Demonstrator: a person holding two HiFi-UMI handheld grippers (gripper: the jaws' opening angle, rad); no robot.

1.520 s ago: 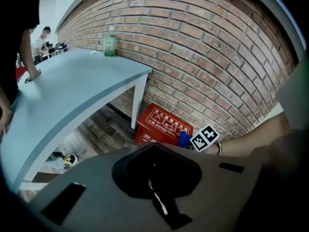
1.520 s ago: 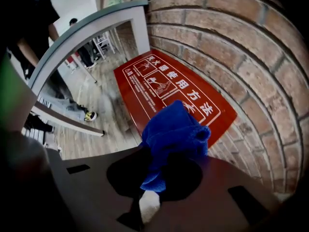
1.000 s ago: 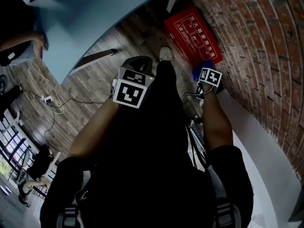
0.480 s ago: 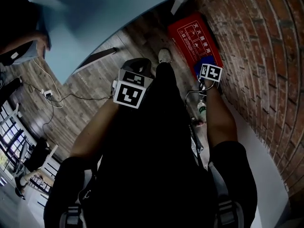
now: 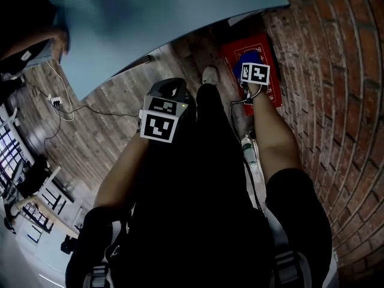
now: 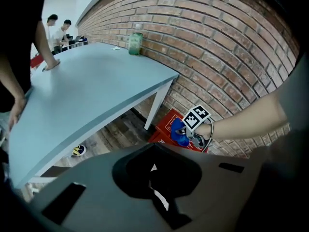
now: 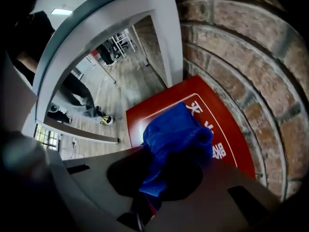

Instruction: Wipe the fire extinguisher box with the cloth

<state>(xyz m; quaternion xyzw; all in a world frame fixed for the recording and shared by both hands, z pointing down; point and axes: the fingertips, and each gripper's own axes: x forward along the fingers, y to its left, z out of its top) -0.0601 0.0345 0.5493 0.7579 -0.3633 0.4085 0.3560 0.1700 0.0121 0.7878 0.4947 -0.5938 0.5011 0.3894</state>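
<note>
- The right gripper [image 7: 157, 180] is pinching a bunched blue microfibre cloth [image 7: 176, 134]. Its jaws are drawn in tight on the lower folds, and the rest of the cloth is billowing out ahead of them.
- The left gripper [image 6: 154, 187] is holding nothing. Its jaws are sitting together with only a thin sliver of light showing between them, and it is hanging back near the person's body, well apart from the work.
- The red fire extinguisher box with white lettering [image 7: 217, 115] is lying on the wooden floor [image 5: 120, 113] at the foot of the brick wall [image 7: 251, 57], just beside a leg of the pale blue table [image 6: 96, 91].
- The cloth is hovering over the box's lettered top face. Whether it is pressing on the surface yet cannot be told.
- The cloth is looking soft, light and floppy, so it will probably fold and drag rather than push. Gripping it deep in the bunch, as now, is leaving a thick pad free to meet the surface.
- The box is looking rigid, smooth and fairly heavy, so it should be staying put under a wipe. Its glossy top is likely letting the cloth slide easily, though the edge nearest the wall is leaving little room for the gripper.
</note>
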